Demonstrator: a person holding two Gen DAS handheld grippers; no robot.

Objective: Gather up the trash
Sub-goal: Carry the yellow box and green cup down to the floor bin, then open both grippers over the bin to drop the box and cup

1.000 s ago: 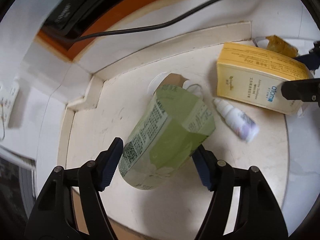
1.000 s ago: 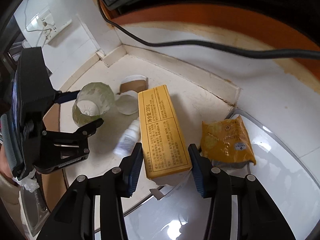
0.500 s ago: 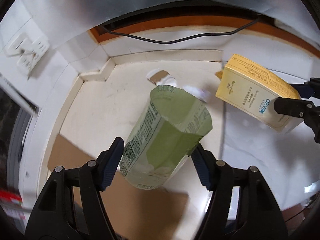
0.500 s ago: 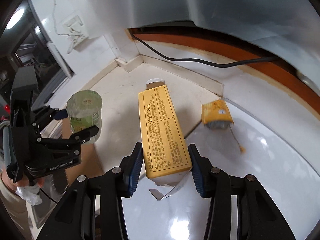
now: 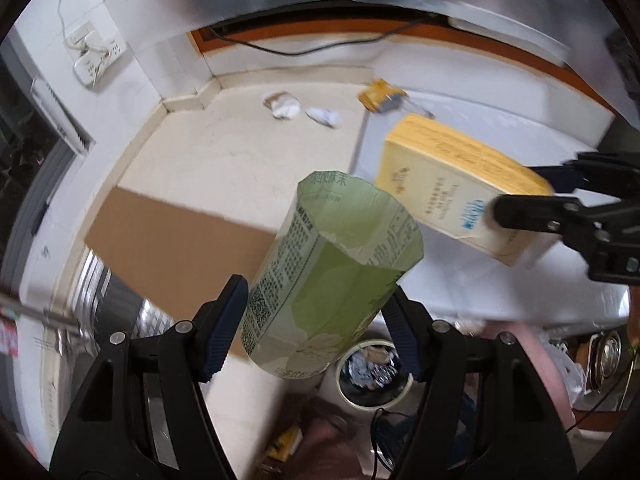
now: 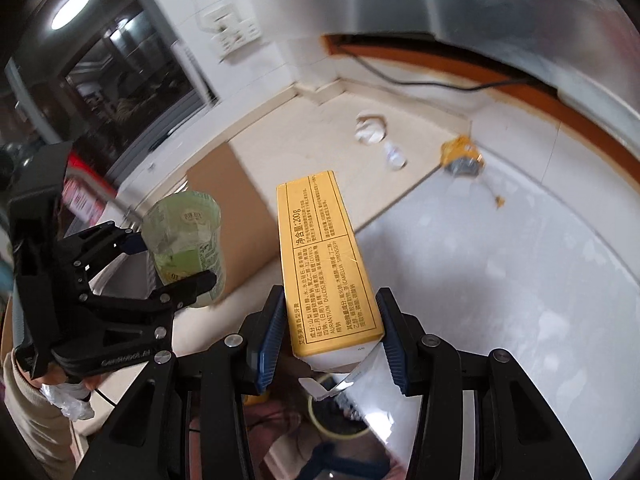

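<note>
I see the cream bench (image 5: pixel 224 168) running into a corner, its near edge partly covered by a brown cardboard sheet (image 5: pixel 172 240). My right hand-held gripper (image 6: pixel 330 320) is clenched on the yellow carton (image 6: pixel 324 256), lifted clear of the bench. My left hand-held gripper (image 5: pixel 320 328) clamps the green cup (image 5: pixel 332 280), also in open air. Crumpled white paper (image 5: pixel 285 105), a small bottle (image 6: pixel 394 156) and a yellow wrapper (image 5: pixel 380 94) lie far back by the wall.
</note>
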